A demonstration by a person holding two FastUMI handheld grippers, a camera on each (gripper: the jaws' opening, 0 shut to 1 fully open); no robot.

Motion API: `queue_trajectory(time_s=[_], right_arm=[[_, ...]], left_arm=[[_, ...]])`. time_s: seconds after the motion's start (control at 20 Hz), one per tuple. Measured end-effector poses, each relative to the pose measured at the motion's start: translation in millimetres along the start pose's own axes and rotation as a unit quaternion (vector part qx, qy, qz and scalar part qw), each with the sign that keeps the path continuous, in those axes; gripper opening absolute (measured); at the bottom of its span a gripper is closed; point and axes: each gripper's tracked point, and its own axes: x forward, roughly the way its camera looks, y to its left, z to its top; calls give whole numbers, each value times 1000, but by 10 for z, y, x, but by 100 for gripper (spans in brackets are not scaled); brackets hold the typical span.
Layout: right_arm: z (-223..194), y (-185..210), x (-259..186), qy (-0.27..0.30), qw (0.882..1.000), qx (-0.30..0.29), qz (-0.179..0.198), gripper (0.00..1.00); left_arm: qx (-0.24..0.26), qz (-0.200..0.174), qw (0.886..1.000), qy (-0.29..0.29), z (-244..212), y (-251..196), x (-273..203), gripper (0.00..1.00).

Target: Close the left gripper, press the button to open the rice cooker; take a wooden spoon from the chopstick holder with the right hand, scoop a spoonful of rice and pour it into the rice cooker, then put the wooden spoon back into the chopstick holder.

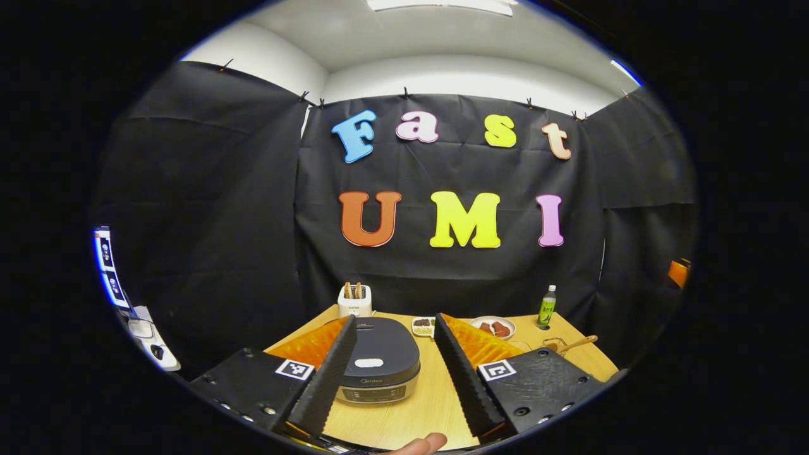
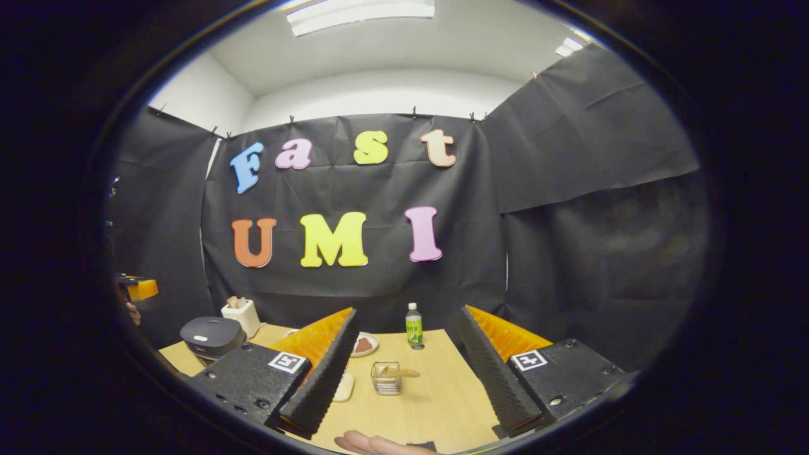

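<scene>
In the left gripper view a dark rice cooker (image 1: 379, 366) with its lid down and a white button (image 1: 369, 363) on top sits on the wooden table (image 1: 411, 411). My left gripper (image 1: 395, 320) is open, its fingers either side of the cooker and short of it. A wooden spoon (image 1: 576, 344) leans in a clear holder (image 1: 555, 345) at the right. In the right gripper view that holder (image 2: 386, 377) stands ahead between the fingers of my open right gripper (image 2: 407, 311). The cooker (image 2: 212, 337) is far left there.
A white toaster-like box (image 1: 354, 302) stands behind the cooker. A small dish of grains (image 1: 423, 326), a plate of brown food (image 1: 493, 327) and a green bottle (image 1: 547, 306) sit at the back. A white dish (image 2: 344, 387) lies by the right gripper's left finger.
</scene>
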Motion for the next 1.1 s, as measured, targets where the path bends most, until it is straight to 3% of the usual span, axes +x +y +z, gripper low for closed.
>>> queue_trajectory(time_s=[0.1, 0.15, 0.2, 0.25, 0.3, 0.35, 0.4, 0.8, 1.1], right_arm=[[24, -5, -56, -11, 1000, 4, 6, 100], [41, -6, -81, -19, 1000, 8, 8, 100], [72, -26, -118, -29, 999, 14, 7, 100], [85, -27, -147, -36, 999, 19, 10, 100], [86, -4, -197, -41, 999, 24, 16, 100], [88, -3, -228, -46, 998, 28, 19, 100], [97, -16, -249, -50, 998, 27, 21, 99], [-60, -54, -270, -39, 999, 3, 25, 100], [-245, -44, -162, -9, 1000, -4, 25, 100]], left_arm=[[4, -4, 1000, 7, -59, -15, 118, 55], [12, -1, 1000, 9, -76, 11, 190, 57], [19, 4, 1000, 9, -111, 51, 256, 35], [26, 8, 1000, 16, -193, 51, 318, 32], [34, 9, 999, 25, -260, 63, 374, 38], [27, 2, 999, 41, -361, 46, 469, 31], [13, -3, 998, 65, -490, 23, 522, 3], [21, 35, 980, 193, -1262, 264, 996, 0], [5, 51, 972, 229, -1550, 441, 1210, 0]])
